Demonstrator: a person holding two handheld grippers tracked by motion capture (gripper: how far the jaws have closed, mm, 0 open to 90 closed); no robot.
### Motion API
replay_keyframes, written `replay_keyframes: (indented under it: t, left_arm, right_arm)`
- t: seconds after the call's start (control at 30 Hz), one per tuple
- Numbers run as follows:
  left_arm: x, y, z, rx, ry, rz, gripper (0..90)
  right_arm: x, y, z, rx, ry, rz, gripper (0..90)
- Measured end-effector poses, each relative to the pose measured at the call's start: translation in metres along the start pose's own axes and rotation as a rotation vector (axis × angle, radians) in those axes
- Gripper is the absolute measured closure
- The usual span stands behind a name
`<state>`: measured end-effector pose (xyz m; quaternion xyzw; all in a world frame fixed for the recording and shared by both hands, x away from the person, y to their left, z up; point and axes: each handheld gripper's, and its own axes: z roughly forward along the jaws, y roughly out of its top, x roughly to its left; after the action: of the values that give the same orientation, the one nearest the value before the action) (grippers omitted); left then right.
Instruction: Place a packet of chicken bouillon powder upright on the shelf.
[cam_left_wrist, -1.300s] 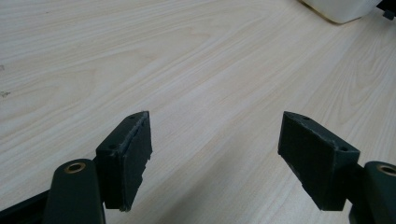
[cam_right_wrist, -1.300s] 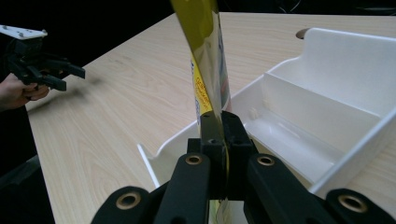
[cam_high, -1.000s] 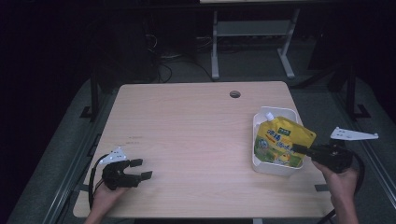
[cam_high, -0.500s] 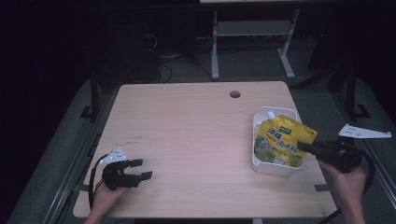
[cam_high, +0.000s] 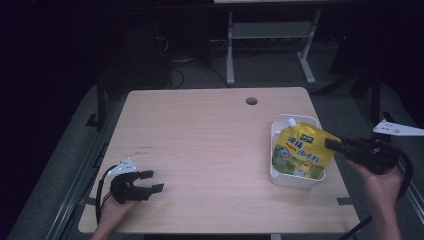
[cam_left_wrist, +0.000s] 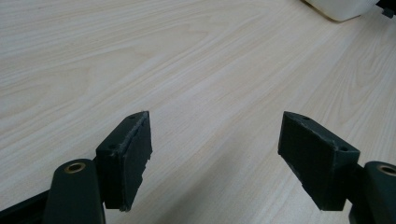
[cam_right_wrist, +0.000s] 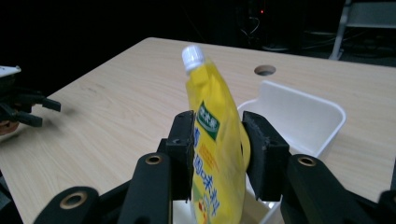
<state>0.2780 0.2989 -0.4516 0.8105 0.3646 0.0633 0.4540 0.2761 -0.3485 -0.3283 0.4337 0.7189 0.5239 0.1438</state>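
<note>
The surface (cam_high: 200, 140) carries one white bin (cam_high: 274, 150) at its right edge, near your right hand. The rest of the wood is bare apart from a cable hole at the far side.

The yellow pouch (cam_high: 300, 152) stands in the bin with its base down inside the walls. It leans slightly, and its top rises well above the rim.

**Step in hand:** release of the pouch into the bin. Judged from its seating, the placing itself is done.

**Right tool** (cam_high: 336, 145): it reaches in level from the right at the pouch's upper half. Its jaws have just been opening, and the pouch is between them. In the right gripper view the two pads sit just beside the pouch's faces. The jaws are parted and no squeeze shows on the film, so treat the pouch as let go.

**Left tool** (cam_high: 152, 181): it rests low at the near left corner of the surface, well apart from the bin. Its jaws are spread wide with nothing between them.

**Next move:**
- Widen the right jaws until both pads stand clear of the film.
- Draw the tool straight back along its own line. A sideways drag could tip the pouch over the rim.
- Keep clear of the white cap (cam_right_wrist: 192, 55) at the pouch's top corner.
</note>
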Motion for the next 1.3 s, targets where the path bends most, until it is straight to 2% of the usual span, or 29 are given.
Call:
replay_keyframes:
  t: [0.27,0.43,0.57,0.93,1.3]
  left_arm:
    - [0.000,0.000,-0.001,-0.002,0.001,0.001,25.3]
    - [0.000,0.001,-0.001,-0.003,-0.001,0.005,25.3]
    - [0.000,0.001,-0.002,0.001,-0.002,0.012,25.3]
    - [-0.001,0.001,-0.002,0.001,0.000,0.016,25.3]
    - [-0.001,0.001,-0.003,-0.005,0.001,0.012,25.3]
  right_arm:
    - [0.011,0.025,0.003,-0.012,-0.013,-0.030,59.8]
    - [0.024,0.038,0.009,-0.008,-0.001,-0.066,58.3]
    - [0.038,0.044,0.019,0.006,0.027,-0.098,57.3]
    - [0.072,0.043,0.059,0.088,0.111,-0.148,54.0]
    - [0.096,0.033,0.092,0.146,0.181,-0.152,50.1]
